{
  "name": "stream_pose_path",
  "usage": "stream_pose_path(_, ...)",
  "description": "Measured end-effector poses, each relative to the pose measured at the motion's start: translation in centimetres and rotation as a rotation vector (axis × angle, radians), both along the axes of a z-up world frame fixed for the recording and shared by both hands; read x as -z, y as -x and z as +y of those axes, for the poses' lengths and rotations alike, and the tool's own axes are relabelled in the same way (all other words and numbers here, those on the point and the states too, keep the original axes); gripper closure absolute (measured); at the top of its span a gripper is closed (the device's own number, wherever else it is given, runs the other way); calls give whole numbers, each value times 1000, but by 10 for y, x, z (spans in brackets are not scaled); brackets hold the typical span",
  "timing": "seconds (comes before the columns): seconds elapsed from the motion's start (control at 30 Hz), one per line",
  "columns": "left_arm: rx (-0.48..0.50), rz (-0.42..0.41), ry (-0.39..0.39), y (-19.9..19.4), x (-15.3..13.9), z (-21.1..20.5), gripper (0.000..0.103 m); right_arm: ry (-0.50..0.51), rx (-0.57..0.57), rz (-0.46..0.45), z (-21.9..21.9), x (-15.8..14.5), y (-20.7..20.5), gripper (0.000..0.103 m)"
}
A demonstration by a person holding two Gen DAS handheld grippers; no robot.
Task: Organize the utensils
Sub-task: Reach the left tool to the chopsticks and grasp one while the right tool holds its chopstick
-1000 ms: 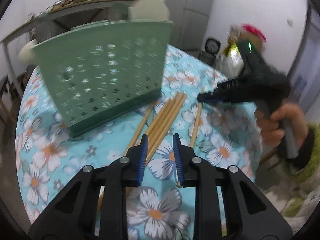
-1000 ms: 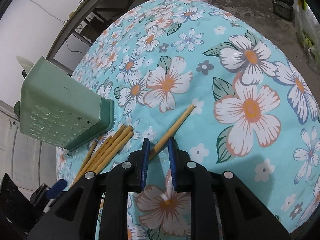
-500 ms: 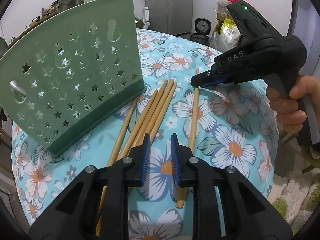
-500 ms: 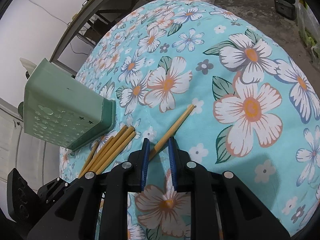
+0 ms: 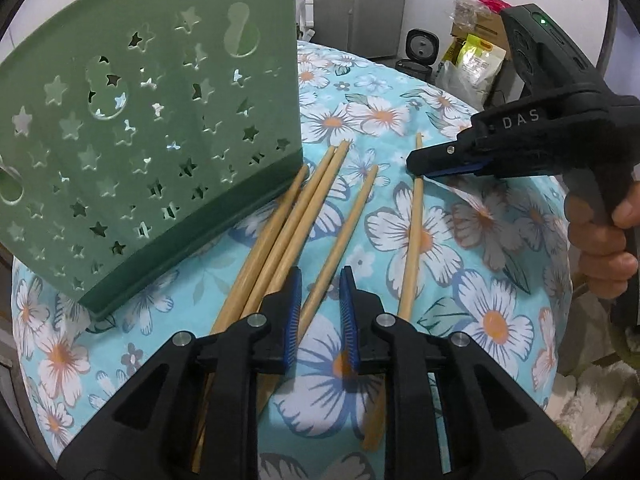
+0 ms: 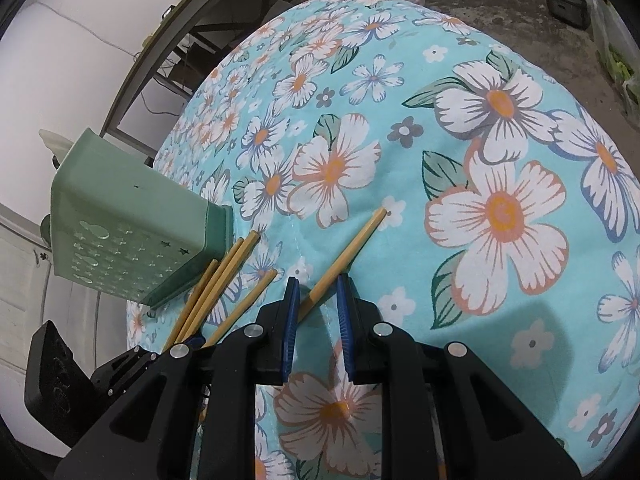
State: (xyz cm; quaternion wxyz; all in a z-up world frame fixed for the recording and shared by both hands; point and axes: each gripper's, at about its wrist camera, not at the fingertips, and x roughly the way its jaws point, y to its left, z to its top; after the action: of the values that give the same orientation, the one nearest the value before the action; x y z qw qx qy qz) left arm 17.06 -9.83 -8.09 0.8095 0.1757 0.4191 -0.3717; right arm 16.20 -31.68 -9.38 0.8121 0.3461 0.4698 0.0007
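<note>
Several wooden chopsticks lie on the floral tablecloth point(image 6: 500, 160) beside a green star-punched utensil holder point(image 5: 140, 140) point(image 6: 132, 220). My left gripper point(image 5: 320, 308) hangs low over them. Its jaws are closing, with one chopstick point(image 5: 352, 216) running between them and neither pad pressing on it. A bundle of three chopsticks point(image 5: 288, 220) lies just to its left, against the holder's base. My right gripper point(image 6: 316, 300) point(image 5: 416, 164) straddles the far end of a separate chopstick point(image 6: 348, 252) point(image 5: 416, 208), jaws apart with a gap on either side.
A person's hand point(image 5: 600, 248) grips the right tool's handle. The round table's edge drops off close on the right. Beyond it are a rice cooker point(image 5: 420, 46), bags point(image 5: 476, 64) and a fridge point(image 5: 360, 0). A metal shelf frame point(image 6: 168, 52) stands behind the table.
My left gripper has come forward and lower over the chopsticks, and its jaws have narrowed around one. The holder looms larger. The right gripper has stayed put.
</note>
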Motion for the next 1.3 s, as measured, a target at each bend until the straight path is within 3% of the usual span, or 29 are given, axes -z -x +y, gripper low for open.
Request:
stream_pose_path(0.13,-42,52,28,-1,-2,5,88,12,5,0,1,-1,-4,85)
stream_pose_path(0.4,-131,273,161,4,0,26,92,67,-16,1,9,-3,-15,85)
stream_pose_path(0.53,-162,294,188,8,0,36,94,149,-78,4,19,-8,-20,83)
stream_pose_path(0.93,-249,278,171,15,-5,63,95,188,-234,18,29,-12,4,83)
stream_pose_path(1.1,-242,295,151,11,-5,58,94,113,-236,22,20,-10,15,83)
stream_pose_path(1.17,-231,310,154,7,-7,50,85,63,-224,18,14,-8,16,82)
stream_pose_path(1.2,-225,311,159,6,-9,49,80,45,-220,18,12,-7,16,81)
stream_pose_path(1.3,-209,301,148,0,-11,40,79,-24,-212,12,6,-5,14,72)
